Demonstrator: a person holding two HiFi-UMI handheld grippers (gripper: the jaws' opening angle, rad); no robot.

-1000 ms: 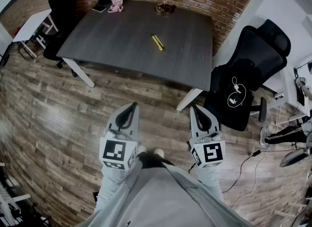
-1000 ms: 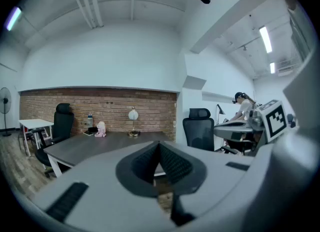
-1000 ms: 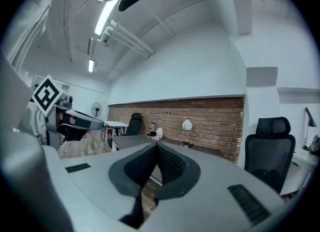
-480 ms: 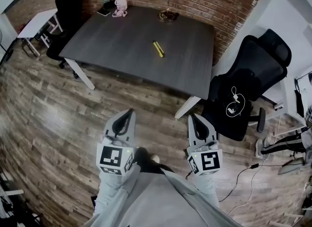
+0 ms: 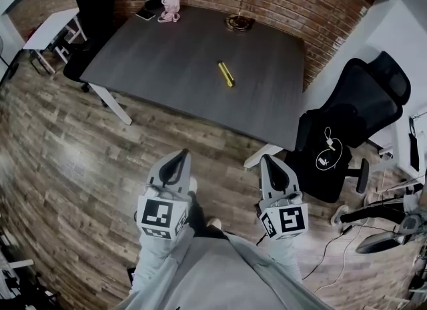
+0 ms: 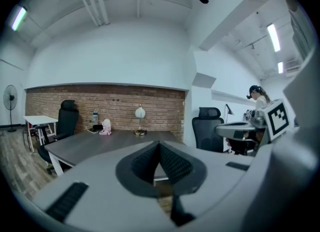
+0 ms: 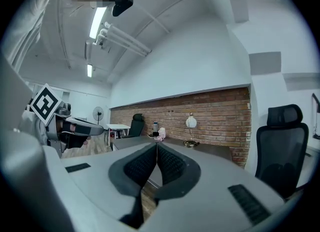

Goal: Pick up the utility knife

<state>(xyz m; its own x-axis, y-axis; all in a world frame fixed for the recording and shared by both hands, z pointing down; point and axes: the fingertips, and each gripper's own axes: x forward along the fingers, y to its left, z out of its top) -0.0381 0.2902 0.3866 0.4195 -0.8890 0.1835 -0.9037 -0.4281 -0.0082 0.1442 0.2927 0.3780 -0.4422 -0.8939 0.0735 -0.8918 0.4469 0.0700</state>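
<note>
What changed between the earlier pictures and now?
The person stepped a little closer to the table: it and the yellow utility knife now show lower and further right in the head view. Nothing was grabbed or let go. The utility knife still lies untouched on the table, and the left claw and right claw stay shut and empty, side by side.

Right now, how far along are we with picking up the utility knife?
Nothing done yet: the utility knife lies untouched on the table. In hand: nothing; left gripper and right gripper are shut, empty, over the floor short of the table. Remaining: reach, open, grasp, lift.
</note>
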